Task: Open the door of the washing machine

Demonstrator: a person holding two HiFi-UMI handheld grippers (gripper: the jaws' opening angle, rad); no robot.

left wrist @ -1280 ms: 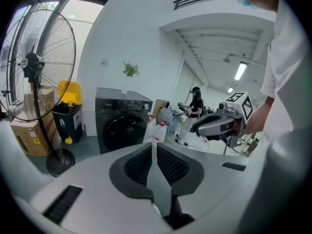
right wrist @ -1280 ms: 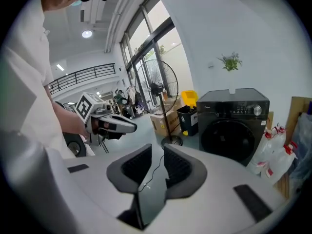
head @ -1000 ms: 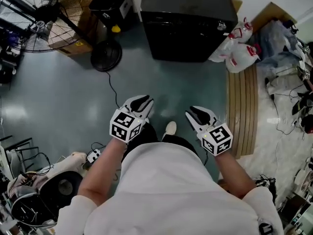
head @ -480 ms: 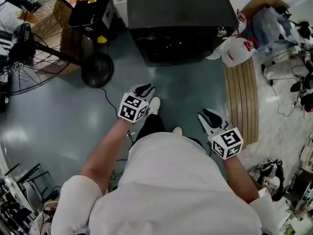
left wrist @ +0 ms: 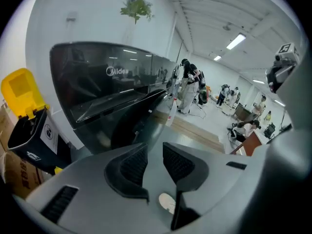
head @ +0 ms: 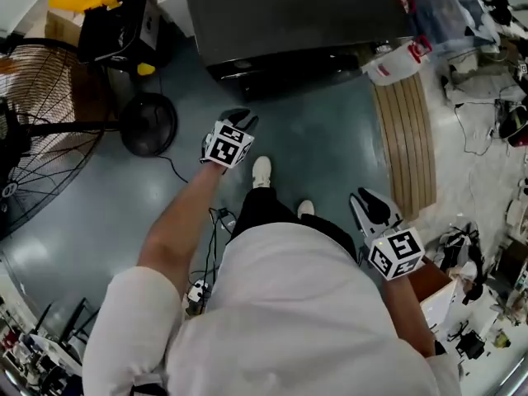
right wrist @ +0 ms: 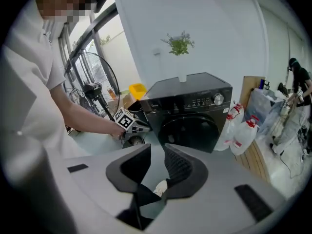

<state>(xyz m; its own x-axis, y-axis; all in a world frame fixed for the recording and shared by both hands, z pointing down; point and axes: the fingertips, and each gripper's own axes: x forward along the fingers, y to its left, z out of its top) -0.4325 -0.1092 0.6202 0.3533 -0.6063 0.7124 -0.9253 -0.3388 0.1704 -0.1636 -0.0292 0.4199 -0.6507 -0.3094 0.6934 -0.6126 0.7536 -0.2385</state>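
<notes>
The black front-loading washing machine (head: 289, 15) stands at the top of the head view, its round dark door (right wrist: 192, 130) closed. My left gripper (head: 241, 120) reaches down toward the machine's lower left front, a short way off it. Its jaws have just been opening and stand apart with nothing between them (left wrist: 155, 162). In the left gripper view the machine's glossy front (left wrist: 112, 96) fills the picture just ahead. My right gripper (head: 370, 204) hangs back at the right beside the person's body, open and empty (right wrist: 157, 167), facing the machine from farther away.
A large floor fan (head: 41, 114) with its round base (head: 148, 124) stands to the left. A black bin with a yellow lid (head: 115, 15) sits beside the machine. White plastic jugs (head: 394, 60) and a slatted wooden board (head: 404, 139) lie to the right. A cable (head: 177, 167) crosses the floor.
The person has stepped closer to the washing machine. The left gripper has gone forward and down toward the machine's front, its jaws wider apart. The right gripper has dropped back to the right.
</notes>
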